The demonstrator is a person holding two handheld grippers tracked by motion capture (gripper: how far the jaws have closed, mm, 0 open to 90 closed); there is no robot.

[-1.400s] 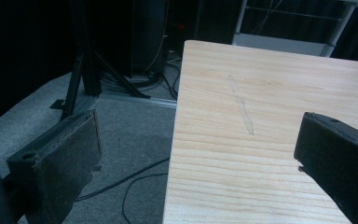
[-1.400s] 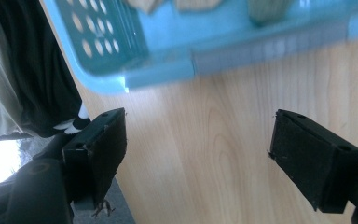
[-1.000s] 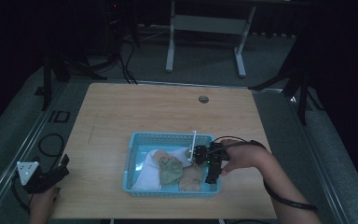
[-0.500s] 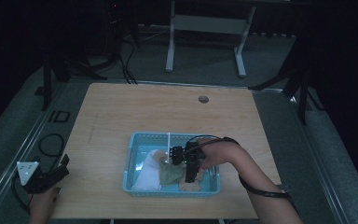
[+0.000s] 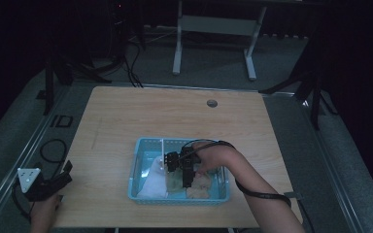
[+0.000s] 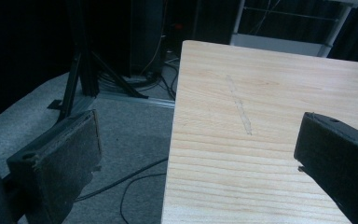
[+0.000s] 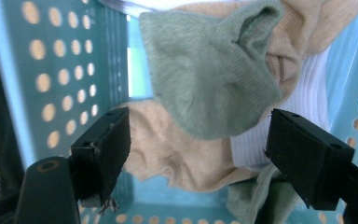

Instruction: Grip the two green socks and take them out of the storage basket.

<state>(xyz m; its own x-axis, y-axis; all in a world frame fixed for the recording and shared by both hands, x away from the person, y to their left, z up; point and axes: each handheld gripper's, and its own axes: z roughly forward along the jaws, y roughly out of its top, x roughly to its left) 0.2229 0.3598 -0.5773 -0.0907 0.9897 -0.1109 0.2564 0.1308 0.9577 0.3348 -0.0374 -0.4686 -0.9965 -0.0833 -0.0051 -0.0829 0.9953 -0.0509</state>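
Since a second ago the right gripper has shifted from the basket's right side toward its middle and now points down into the pile; the left gripper has not moved from the table's near left corner

Right gripper view: jaws spread wide, nothing between the pads yet, straddling a green sock that lies on top of a tan sock. A white ribbed sock shows under both, toward the right jaw. All sit inside the blue basket, which stands on the near middle of the table

Left gripper view: jaws released and wide apart, holding nothing, hovering at the table's edge with bare wood and grey floor beyond

Handling, as a judgement:
- socks are light, limp knit; will drape and fold, no risk of breakage
- fabric is grippy against the padded jaws, slip unlikely once pinched
- layers cling, so a deep bite would likely lift the tan sock along with the green one
- best hold looks like the raised fold of the green sock near its upper edge, taking a shallow pinch of that layer alone
- basket is light and perforated; may drag if a sock snags on it
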